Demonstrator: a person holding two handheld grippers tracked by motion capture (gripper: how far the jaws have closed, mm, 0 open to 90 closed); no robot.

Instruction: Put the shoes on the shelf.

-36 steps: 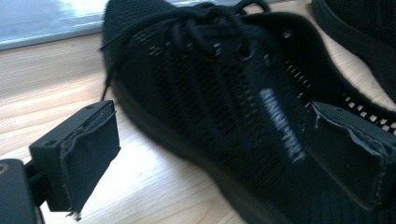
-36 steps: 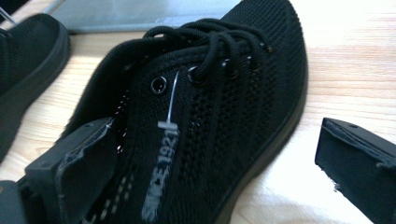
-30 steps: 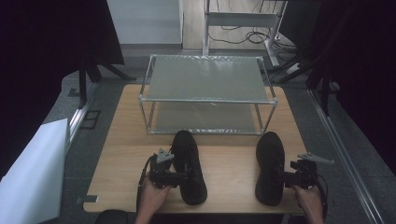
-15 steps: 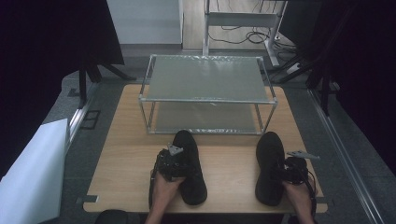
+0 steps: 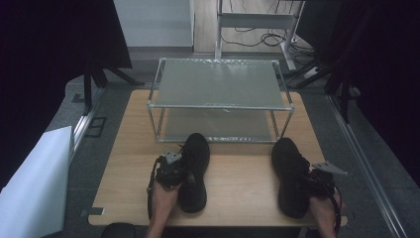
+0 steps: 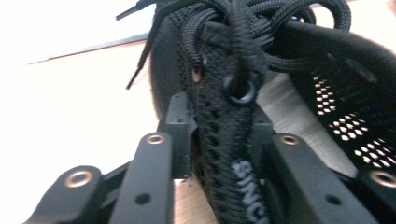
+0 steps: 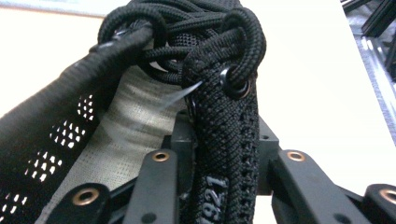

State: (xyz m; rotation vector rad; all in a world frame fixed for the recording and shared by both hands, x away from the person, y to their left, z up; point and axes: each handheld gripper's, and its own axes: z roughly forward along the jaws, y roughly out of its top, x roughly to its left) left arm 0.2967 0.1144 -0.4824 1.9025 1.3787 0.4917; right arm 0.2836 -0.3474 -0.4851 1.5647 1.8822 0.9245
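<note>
- Left gripper (image 5: 179,171) clamped on left black sneaker (image 5: 194,171) collar edge.
- Right gripper (image 5: 313,179) clamped on right black sneaker (image 5: 289,176) collar.
- Two-tier metal rack (image 5: 220,99) just beyond toes on wooden table (image 5: 242,178).

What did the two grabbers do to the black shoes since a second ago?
Both moved inward onto the shoes. The left gripper slid from beside the left shoe onto its collar and clamped it; the right gripper closed on the right shoe likewise. The shoes and the metal rack stayed put on the table.
</note>
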